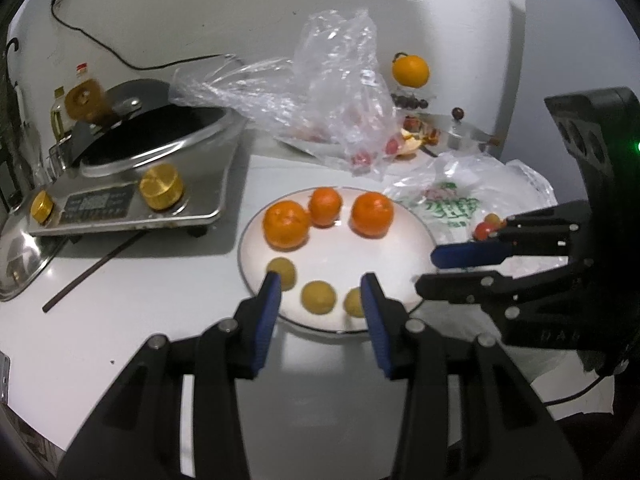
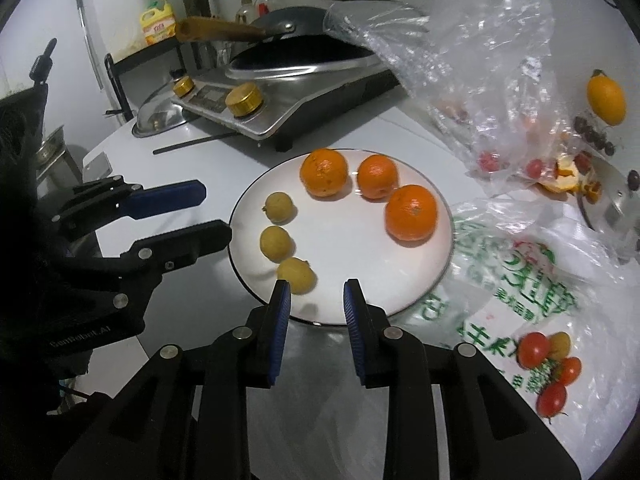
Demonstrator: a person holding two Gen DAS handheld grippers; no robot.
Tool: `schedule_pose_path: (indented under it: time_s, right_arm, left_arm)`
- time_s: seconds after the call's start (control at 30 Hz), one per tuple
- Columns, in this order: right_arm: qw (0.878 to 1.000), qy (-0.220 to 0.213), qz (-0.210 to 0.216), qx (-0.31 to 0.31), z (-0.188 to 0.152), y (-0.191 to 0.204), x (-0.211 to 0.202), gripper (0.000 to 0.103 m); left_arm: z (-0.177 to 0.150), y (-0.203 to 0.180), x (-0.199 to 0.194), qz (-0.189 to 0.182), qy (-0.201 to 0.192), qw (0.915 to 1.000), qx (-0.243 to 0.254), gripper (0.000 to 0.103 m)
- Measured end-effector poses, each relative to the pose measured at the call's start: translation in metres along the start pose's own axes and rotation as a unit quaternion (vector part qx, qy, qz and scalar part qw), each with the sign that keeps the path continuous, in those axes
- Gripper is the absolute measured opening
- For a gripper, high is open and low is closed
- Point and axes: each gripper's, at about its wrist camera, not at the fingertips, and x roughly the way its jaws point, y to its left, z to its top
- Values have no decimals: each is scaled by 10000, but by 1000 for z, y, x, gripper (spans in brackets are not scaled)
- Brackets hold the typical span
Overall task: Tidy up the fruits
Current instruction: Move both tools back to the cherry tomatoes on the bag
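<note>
Right wrist view: right tool (image 2: 316,304) hangs empty, jaws parted, over the plate's (image 2: 360,240) near rim. Left tool (image 1: 320,294) likewise, gripping nothing. A printed bag (image 2: 520,280) crowds the plate's right edge.

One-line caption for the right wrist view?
Right gripper hovers empty at a plate holding three oranges and three yellow fruits.

Induction cooker (image 2: 280,108) carrying a wok (image 2: 296,50) — chopstick (image 1: 92,270), perhaps, lies alongside.
</note>
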Motion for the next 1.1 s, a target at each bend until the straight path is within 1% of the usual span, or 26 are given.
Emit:
schedule_pose_path:
  time_s: [0.27, 0.67, 0.7, 0.77, 1.1]
  right_arm:
    - [9995, -202, -125, 185, -20, -22, -28, 29]
    - [9969, -432, -380, 535, -60, -69, -67, 29]
    - [9966, -448, -401, 570, -63, -72, -69, 29]
    - [9957, -491, -438, 656, -69, -80, -75, 29]
    - [9913, -557, -719, 953, -95, -120, -88, 29]
  left_arm:
    - [5, -35, 1, -154, 44, 9996, 215, 43]
    - [11, -94, 6, -325, 151, 9977, 577, 44]
    - [11, -98, 7, -333, 172, 9975, 606, 44]
    - [12, -107, 8, -377, 184, 9972, 626, 58]
    - [12, -145, 21, -513, 309, 9944, 869, 58]
